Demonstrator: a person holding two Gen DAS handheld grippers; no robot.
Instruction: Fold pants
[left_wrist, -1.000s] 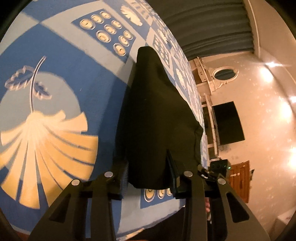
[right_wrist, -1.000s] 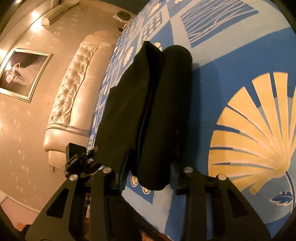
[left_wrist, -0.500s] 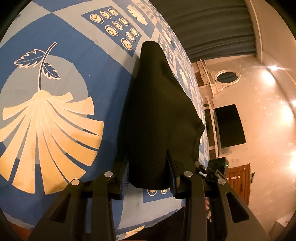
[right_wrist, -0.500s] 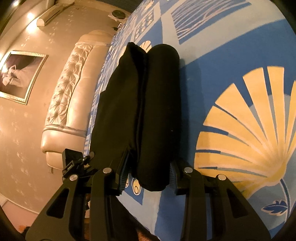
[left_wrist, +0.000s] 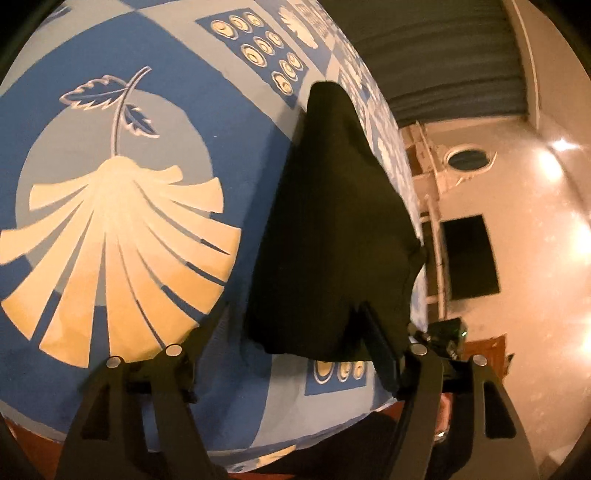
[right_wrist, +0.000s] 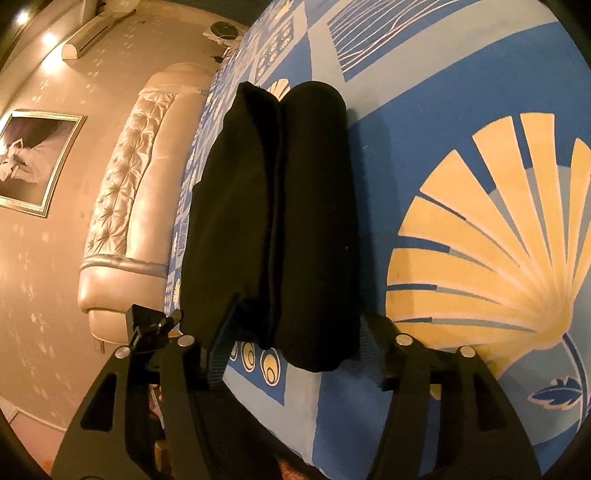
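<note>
Now both my grippers stand spread, their jaws having just been opening around the near end of the black pants (left_wrist: 332, 229), which lie folded into a long bundle on the blue patterned bedspread (left_wrist: 229, 96). My left gripper (left_wrist: 291, 332) has one finger clear of the cloth on the shell-print side; the other finger sits against or under the pants' hem, though in this dim view I cannot tell whether it touches. My right gripper (right_wrist: 299, 332) straddles the same bundle from its other corner, both fingers beside the pants and pressing on nothing. Beyond the pants, the cream tufted headboard (right_wrist: 129, 206) borders the bedspread.
</note>
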